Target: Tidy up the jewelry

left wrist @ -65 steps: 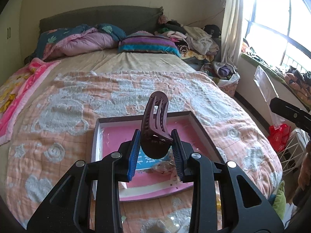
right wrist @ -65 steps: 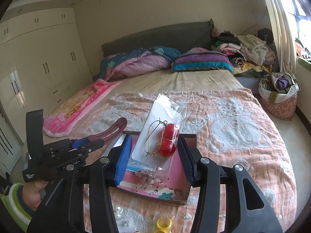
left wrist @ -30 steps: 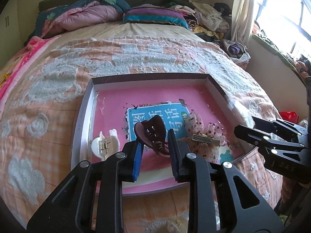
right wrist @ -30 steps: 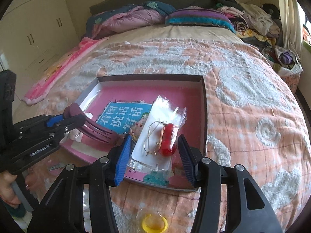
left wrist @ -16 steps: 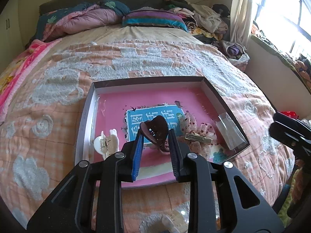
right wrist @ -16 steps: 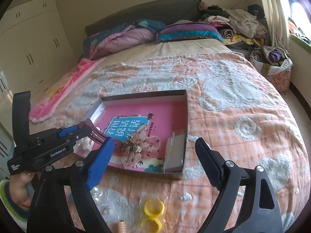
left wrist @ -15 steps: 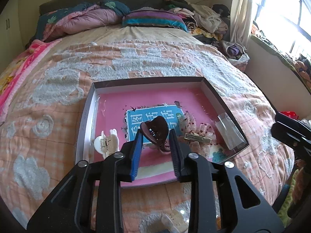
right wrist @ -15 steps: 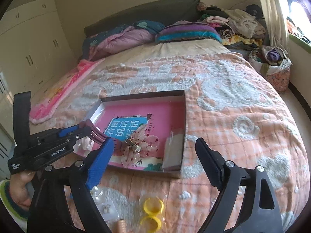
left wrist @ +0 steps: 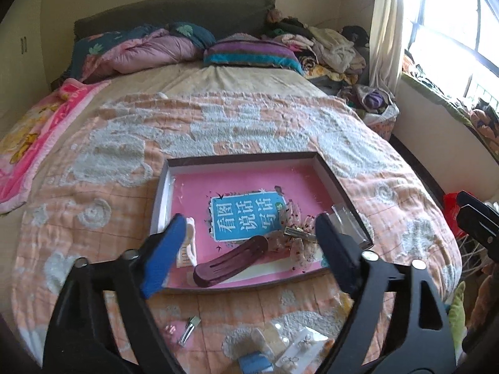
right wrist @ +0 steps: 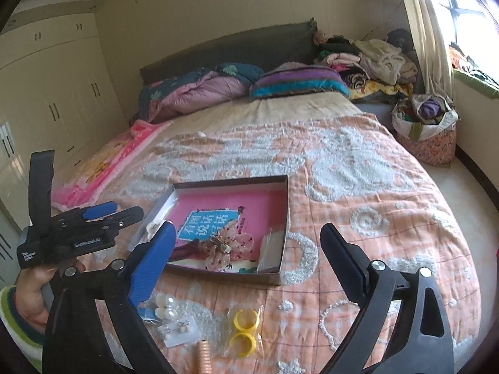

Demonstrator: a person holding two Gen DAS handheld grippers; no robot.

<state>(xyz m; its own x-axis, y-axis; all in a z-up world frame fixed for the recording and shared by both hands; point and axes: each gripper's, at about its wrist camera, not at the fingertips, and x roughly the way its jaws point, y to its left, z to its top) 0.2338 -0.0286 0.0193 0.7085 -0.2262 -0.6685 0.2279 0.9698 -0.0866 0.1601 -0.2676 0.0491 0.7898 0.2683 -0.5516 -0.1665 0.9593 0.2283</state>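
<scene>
Left hand-held gripper (left wrist: 246,246): released, empty, above tray (left wrist: 330,174)
Right hand-held gripper (right wrist: 249,261): released, empty, nearer target
Yellow rings (right wrist: 244,328): near bed edge, below-between right fingers, stacked near-to-far

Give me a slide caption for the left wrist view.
Left gripper jaws open above the pink tray, dark red hair claw lying inside.

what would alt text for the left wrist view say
An open left claw hangs over a shallow pink-lined box on an orange bedspread, with a dark red hair clip lying loose inside beside a blue card.
</scene>
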